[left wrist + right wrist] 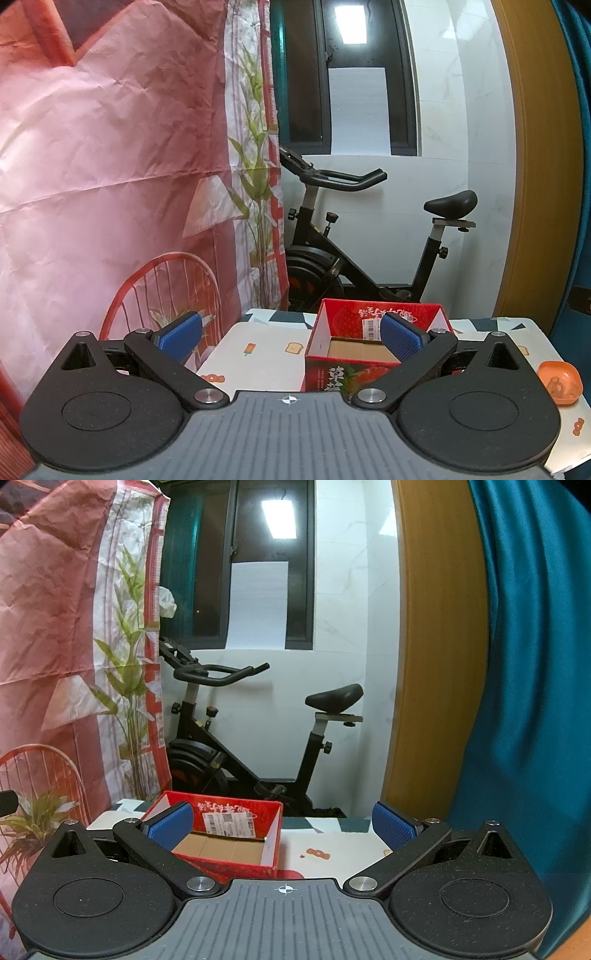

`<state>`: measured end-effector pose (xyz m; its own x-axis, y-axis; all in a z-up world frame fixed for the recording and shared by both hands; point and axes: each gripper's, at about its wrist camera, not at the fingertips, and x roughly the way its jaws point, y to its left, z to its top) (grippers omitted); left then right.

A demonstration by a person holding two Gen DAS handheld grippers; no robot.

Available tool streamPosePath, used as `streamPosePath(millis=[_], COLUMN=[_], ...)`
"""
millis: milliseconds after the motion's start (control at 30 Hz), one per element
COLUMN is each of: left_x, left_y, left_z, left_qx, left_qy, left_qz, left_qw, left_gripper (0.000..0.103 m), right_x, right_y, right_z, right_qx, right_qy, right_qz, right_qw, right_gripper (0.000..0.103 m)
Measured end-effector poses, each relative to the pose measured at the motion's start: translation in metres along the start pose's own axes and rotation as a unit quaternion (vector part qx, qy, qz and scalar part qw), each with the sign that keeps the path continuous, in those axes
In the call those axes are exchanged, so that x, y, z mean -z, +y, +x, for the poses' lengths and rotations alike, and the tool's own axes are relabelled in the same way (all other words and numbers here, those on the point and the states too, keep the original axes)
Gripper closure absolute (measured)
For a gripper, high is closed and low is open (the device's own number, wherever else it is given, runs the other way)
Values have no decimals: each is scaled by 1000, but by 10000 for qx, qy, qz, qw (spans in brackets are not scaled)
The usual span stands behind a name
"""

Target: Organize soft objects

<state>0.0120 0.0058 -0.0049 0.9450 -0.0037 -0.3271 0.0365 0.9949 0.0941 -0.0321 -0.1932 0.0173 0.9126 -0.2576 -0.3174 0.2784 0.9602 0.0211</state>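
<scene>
Left wrist view: the left gripper point(291, 334) is held level above the near edge of the tabletop point(266, 354), its jaws spread wide with nothing between them. The blue pads point(181, 332) frame the red strawberry box point(373, 354), which stands near the middle of the tabletop with its open top up and a brown cardboard floor showing inside. It looks empty, and I judge it to be the bin meant to take the soft things, set centrally so that either hand can reach it. Its long axis appears to run left to right, with the tall labelled wall on the far side. An orange soft toy point(560, 382) lies on the right edge of the tabletop, well apart from the box. It is a rounded lump with no clear long axis, and which way it points cannot be told. An exercise bike point(369, 240) stands behind the tabletop and a printed pink backdrop point(110, 166) hangs on the left.

Right wrist view: the right gripper point(284, 827) also hovers level over the near edge, jaws wide apart and empty, which suits a start before any pick. Here the box sits left of centre, turned slightly, its long side running from near left to far right. A small orange mark shows on the tabletop to the right of the box; whether it is printed or a loose object cannot be told. The orange toy is out of this view. A teal curtain point(535, 701) fills the right.
</scene>
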Motion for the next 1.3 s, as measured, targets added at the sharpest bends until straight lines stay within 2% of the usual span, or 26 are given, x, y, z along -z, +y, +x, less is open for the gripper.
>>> streamPosePath(millis=[1300], left_x=[3], left_y=[2], left_z=[3], left_qx=[16], left_qy=[42], left_qz=[-58], left_qw=[10000], left_gripper=[0], right_x=[1], right_y=[-2], right_z=[2], right_qx=[9], right_qy=[-8], right_qz=[31], right_qw=[10000], right_gripper=[0])
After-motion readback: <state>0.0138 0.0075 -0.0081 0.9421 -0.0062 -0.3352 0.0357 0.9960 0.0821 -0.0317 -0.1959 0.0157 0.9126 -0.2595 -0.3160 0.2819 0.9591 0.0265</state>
